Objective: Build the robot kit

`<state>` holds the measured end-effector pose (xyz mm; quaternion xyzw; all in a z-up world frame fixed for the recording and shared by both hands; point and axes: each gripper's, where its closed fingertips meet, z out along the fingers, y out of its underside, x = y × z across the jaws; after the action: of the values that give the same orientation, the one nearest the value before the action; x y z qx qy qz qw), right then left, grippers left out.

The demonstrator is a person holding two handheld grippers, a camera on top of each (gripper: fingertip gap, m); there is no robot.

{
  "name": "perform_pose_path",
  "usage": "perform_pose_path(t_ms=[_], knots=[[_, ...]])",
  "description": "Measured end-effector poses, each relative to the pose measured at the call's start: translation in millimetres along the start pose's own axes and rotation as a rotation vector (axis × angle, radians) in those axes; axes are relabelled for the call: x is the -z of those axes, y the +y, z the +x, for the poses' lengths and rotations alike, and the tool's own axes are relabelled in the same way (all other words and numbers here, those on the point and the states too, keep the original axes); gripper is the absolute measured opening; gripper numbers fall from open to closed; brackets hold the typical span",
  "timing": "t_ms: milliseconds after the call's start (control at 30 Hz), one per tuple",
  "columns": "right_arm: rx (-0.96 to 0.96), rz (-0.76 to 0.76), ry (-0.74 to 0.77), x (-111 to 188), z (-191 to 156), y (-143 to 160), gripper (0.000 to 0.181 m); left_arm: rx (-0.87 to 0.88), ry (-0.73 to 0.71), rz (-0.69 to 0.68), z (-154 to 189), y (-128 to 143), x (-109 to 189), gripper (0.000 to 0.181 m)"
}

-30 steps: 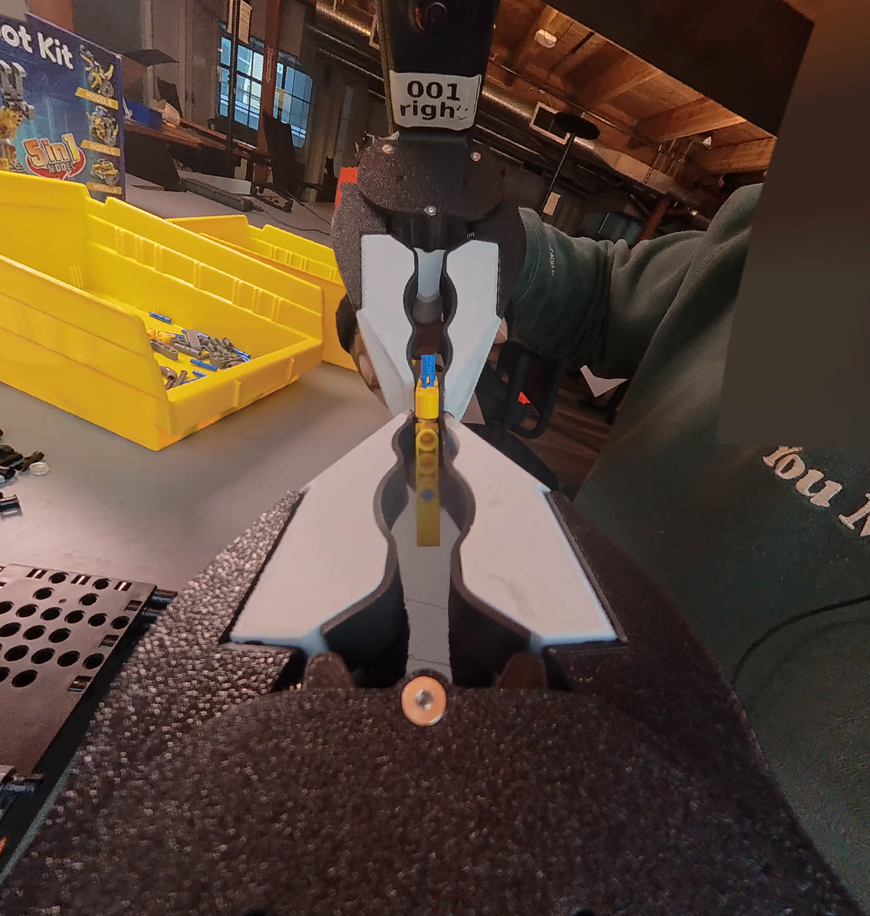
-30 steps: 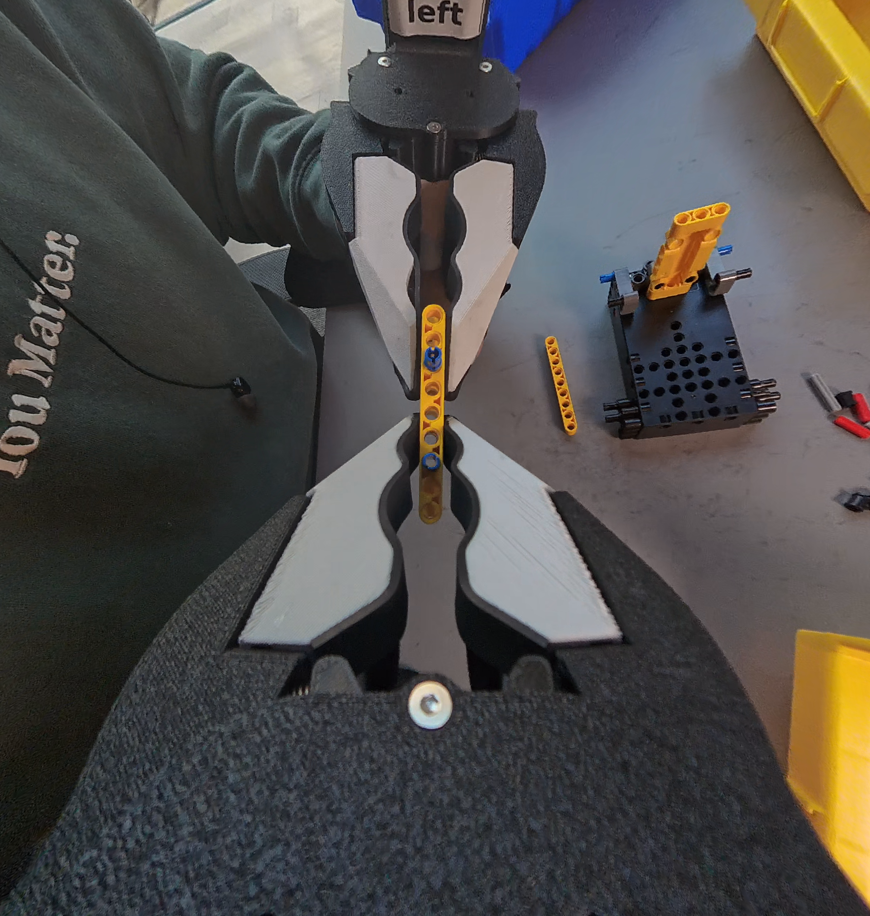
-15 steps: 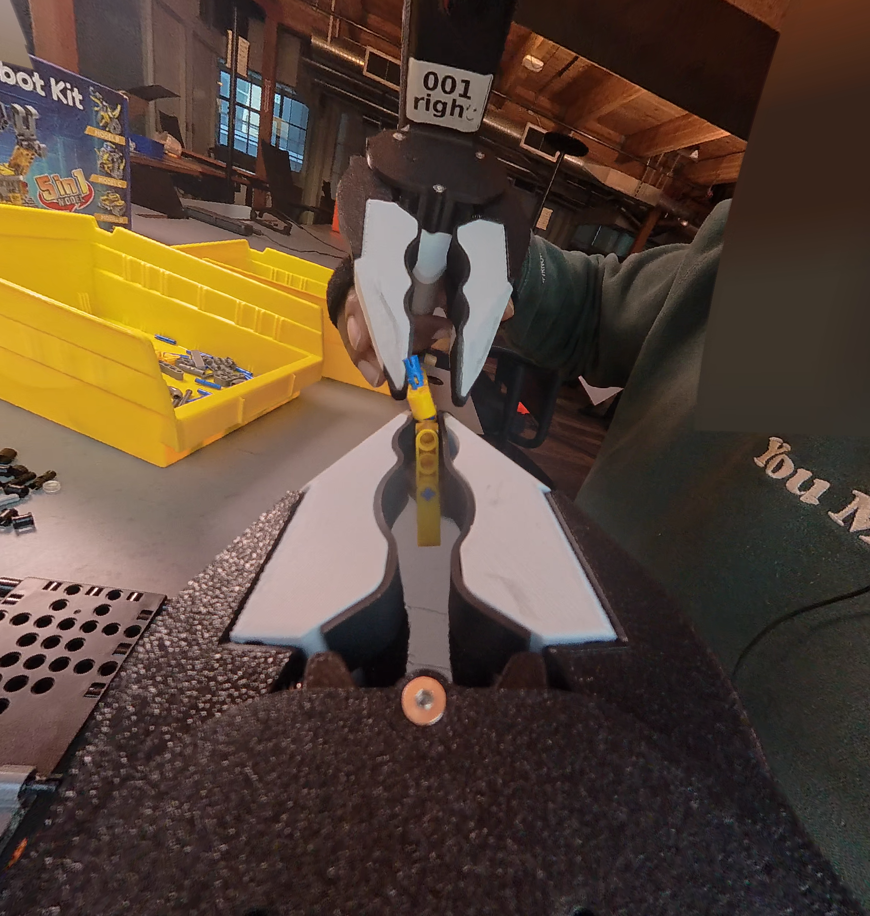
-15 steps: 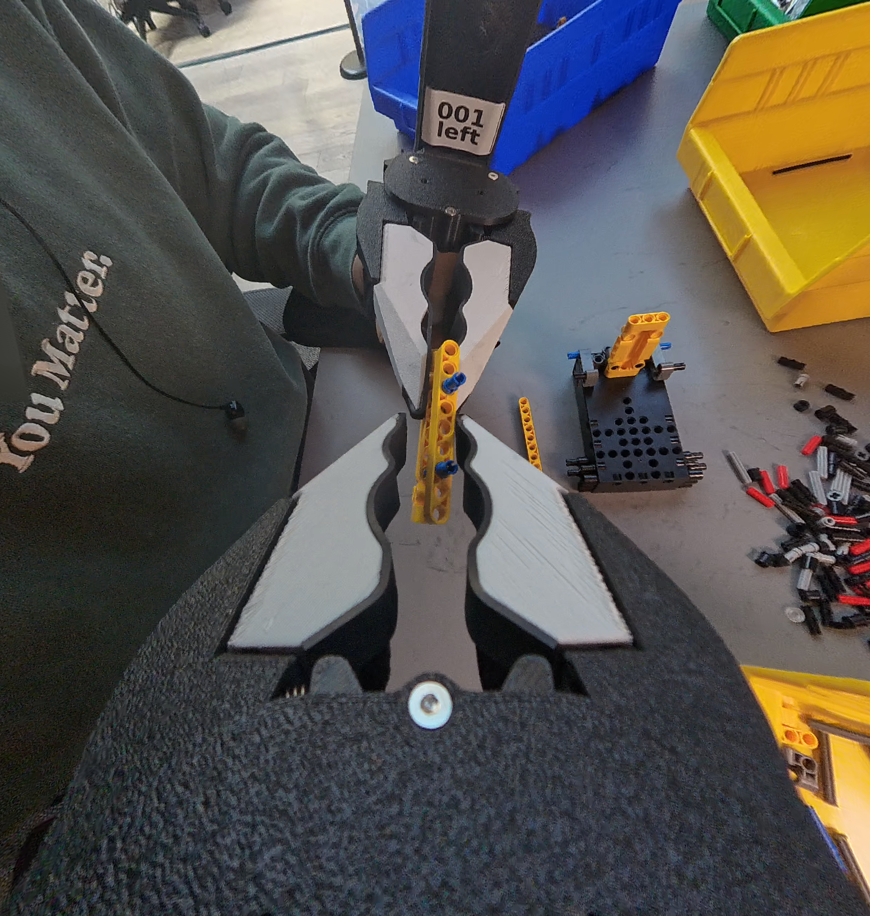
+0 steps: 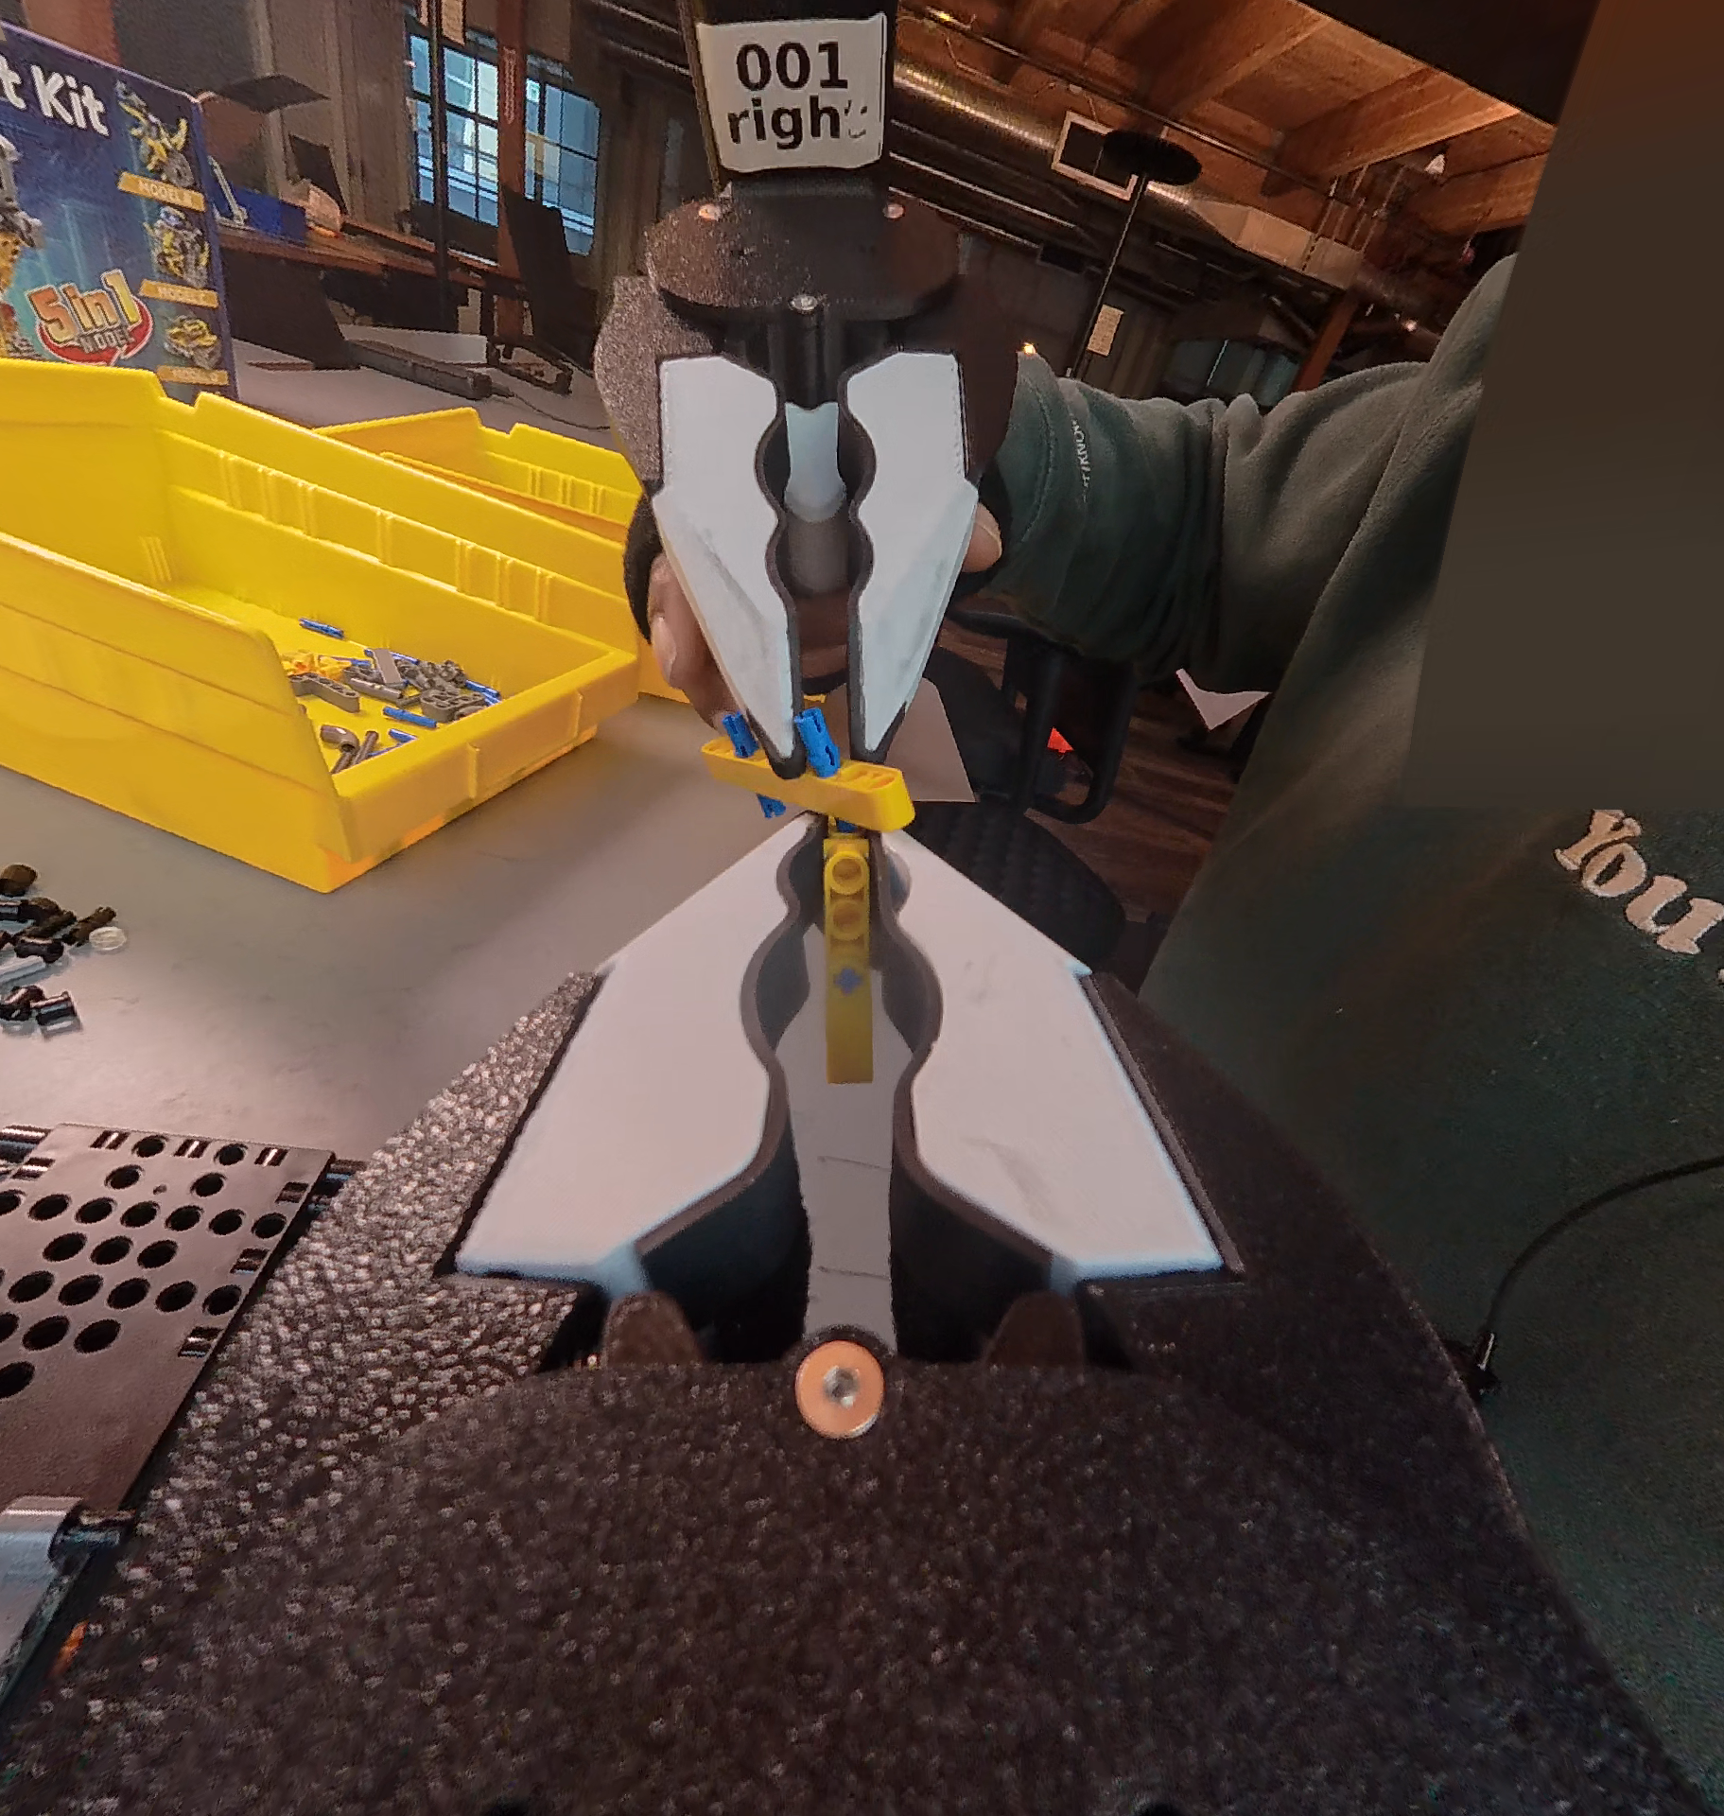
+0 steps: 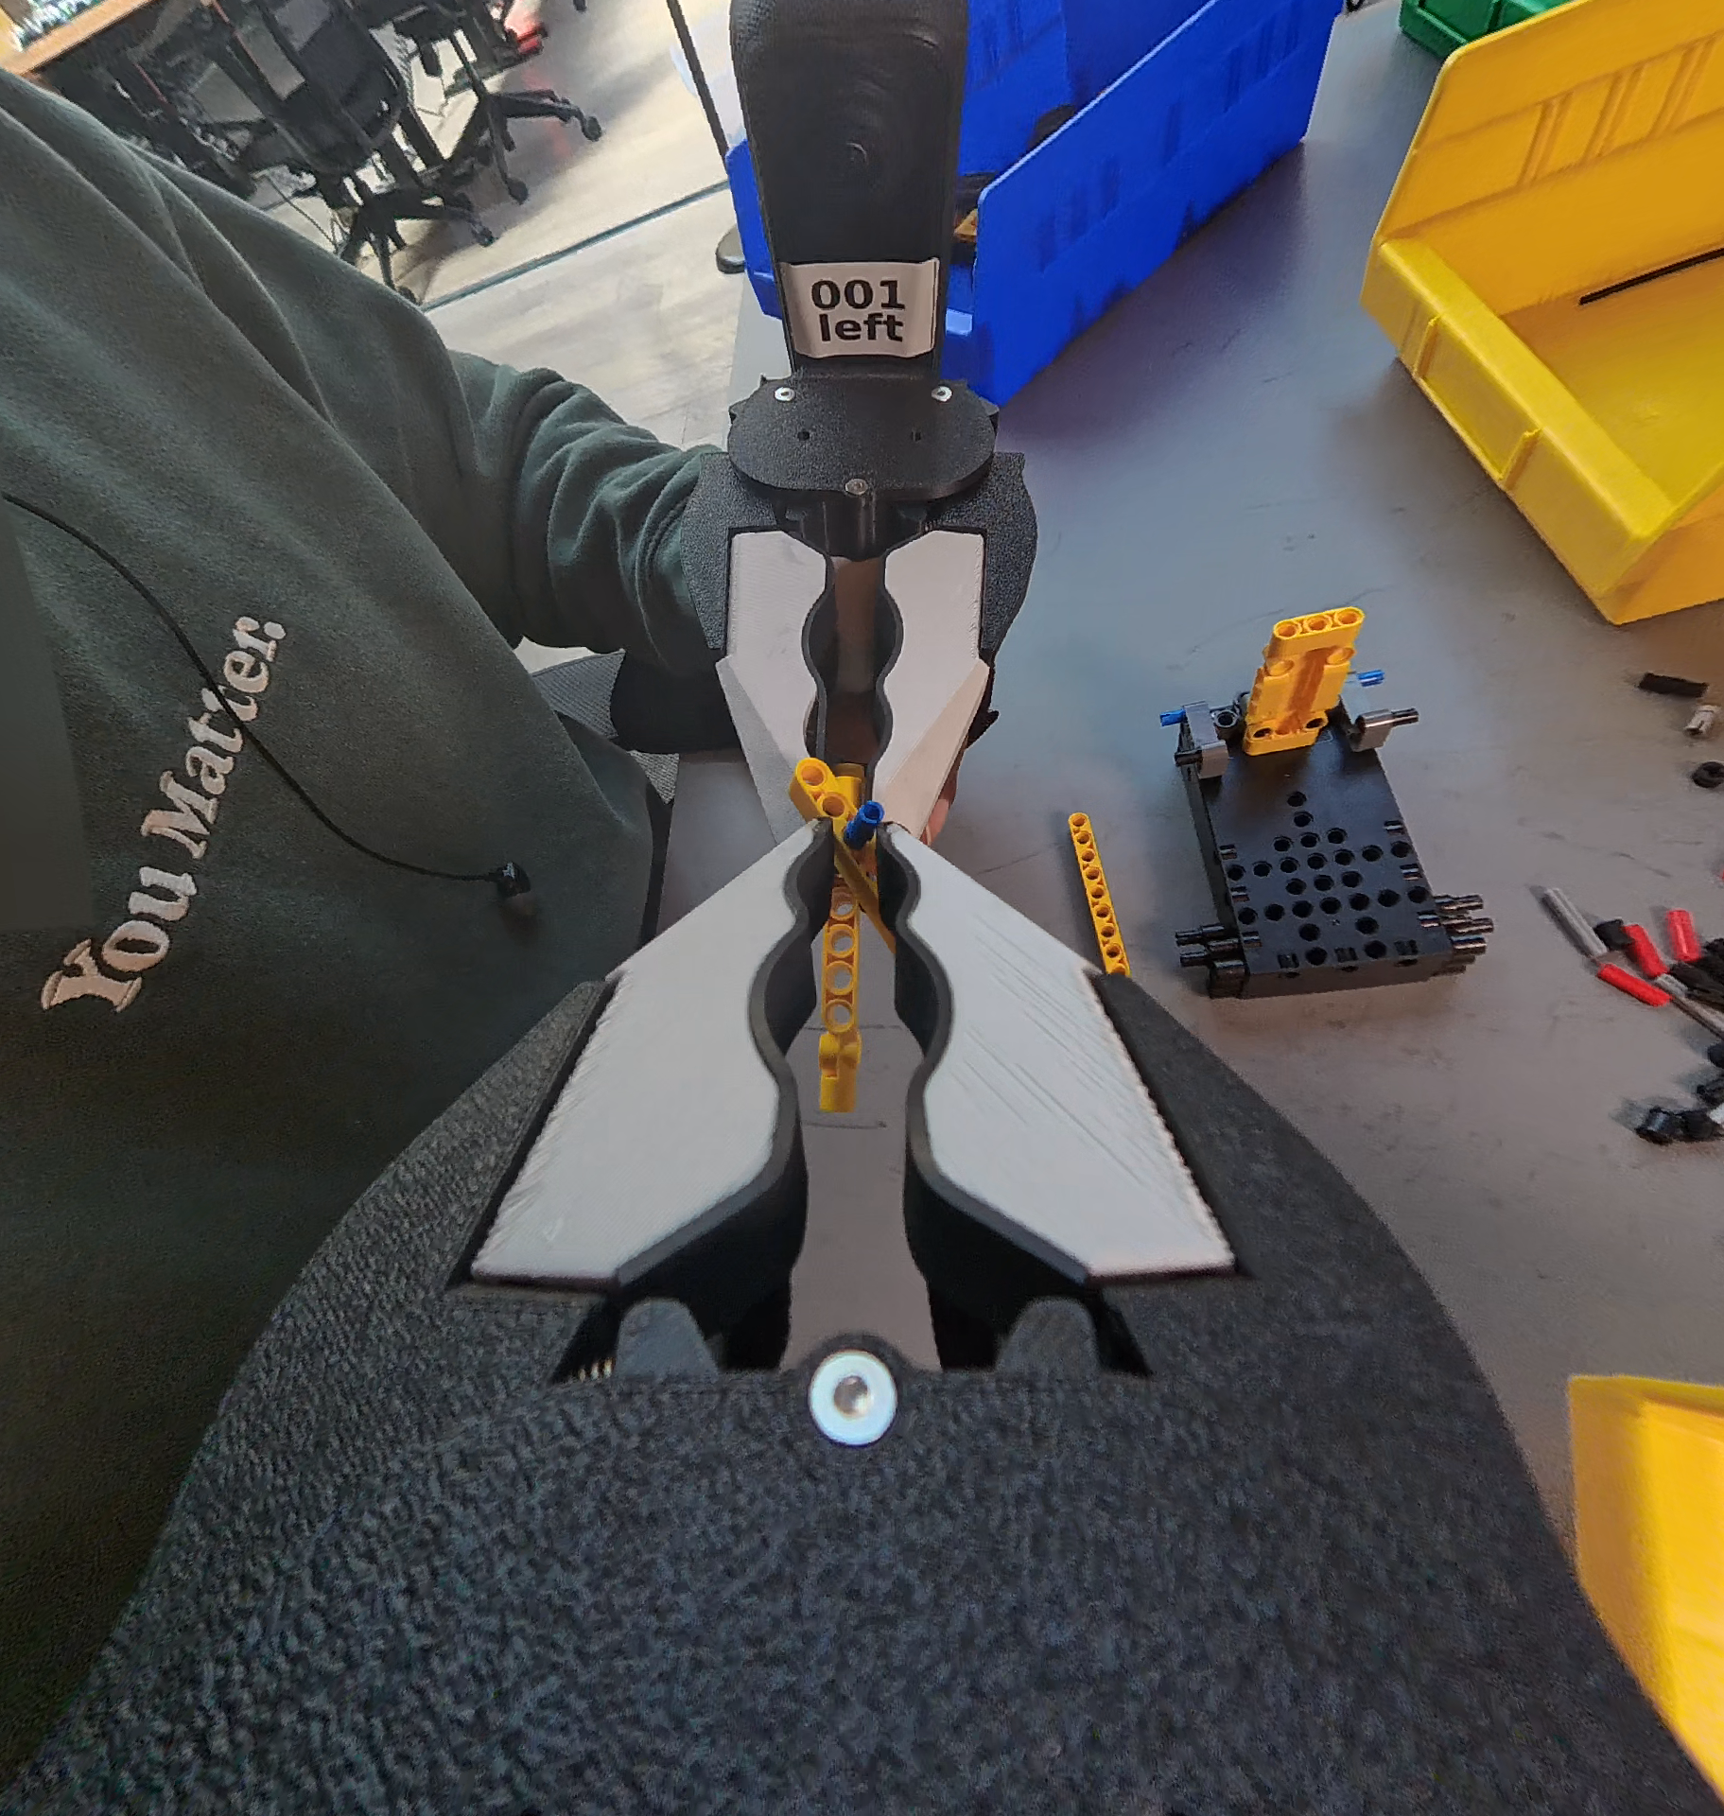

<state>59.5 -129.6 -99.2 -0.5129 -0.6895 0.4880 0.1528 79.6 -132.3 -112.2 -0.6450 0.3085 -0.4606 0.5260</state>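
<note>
Two yellow holed beams joined by blue pins are held in the air between my grippers. My left gripper (image 5: 843, 821) is shut on one yellow beam (image 5: 846, 968), which runs back along its fingers. My right gripper (image 5: 818, 757) points down at it, tip to tip. It is shut on the second yellow beam (image 5: 806, 781), which lies crosswise with blue pins (image 5: 815, 732) sticking out. In the right wrist view my right gripper (image 6: 848, 835) grips a beam (image 6: 841, 983) with a blue pin (image 6: 863, 818) at its tips. My left gripper (image 6: 848, 786) faces it.
A black perforated plate (image 6: 1314, 875) with a yellow block (image 6: 1305, 678) lies on the grey table, a loose yellow beam (image 6: 1098, 894) beside it. Piles of small pins (image 6: 1703, 983) lie right. Yellow bins (image 5: 199, 609) (image 6: 1575, 324) and a blue bin (image 6: 1084, 197) stand behind. A person's green sleeve (image 5: 1182, 531) is close. My two grippers' fingertips are within a few centimetres of each other. The black perforated plate (image 6: 1314, 875) is about 15 cm from both grippers' fingertips. It is also in sight in the left wrist view (image 5: 108, 1269).
The beams were in one straight line between the two grippers. Now the right gripper's beam has swung crosswise to the left gripper's beam. Both grippers stayed shut.
</note>
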Motion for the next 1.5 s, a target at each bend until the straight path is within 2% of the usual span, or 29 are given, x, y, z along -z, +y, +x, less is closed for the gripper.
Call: perform_pose_path(t_ms=[233, 433, 633, 833, 1033, 1233, 1500], knots=[[-0.044, 0.033, 0.045, 0.2, 4.6, 0.0, 0.006, 0.008, -0.041, -0.004, -6.2, 0.2, 2.0, 0.007], [-0.05, 0.112, 0.199, -2.3, 14.5, -2.1, 0.006, -0.039, -0.137, -0.016, -15.7, 0.0, 5.5, 0.007], [0.084, 0.158, 0.371, -3.5, 19.7, -2.4, 0.004, -0.086, -0.223, -0.035, -25.7, 1.9, 9.1, 0.007], [0.049, 0.143, 0.325, -4.0, 18.1, 5.2, 0.003, -0.136, -0.244, -0.071, -25.7, 6.8, 7.3, 0.006], [-0.126, 0.153, 0.153, 0.3, 11.8, 5.1, 0.003, -0.179, -0.213, -0.079, -16.5, 5.3, 2.4, 0.007], [-0.058, 0.12, 0.233, -1.9, 17.1, 2.7, 0.004, -0.146, -0.24, -0.068, -21.9, 4.0, 6.1, 0.007], [-0.067, 0.187, 0.287, -5.1, 22.3, 1.0, 0.003, -0.153, -0.295, -0.068, -28.6, 1.8, 10.6, 0.006]])
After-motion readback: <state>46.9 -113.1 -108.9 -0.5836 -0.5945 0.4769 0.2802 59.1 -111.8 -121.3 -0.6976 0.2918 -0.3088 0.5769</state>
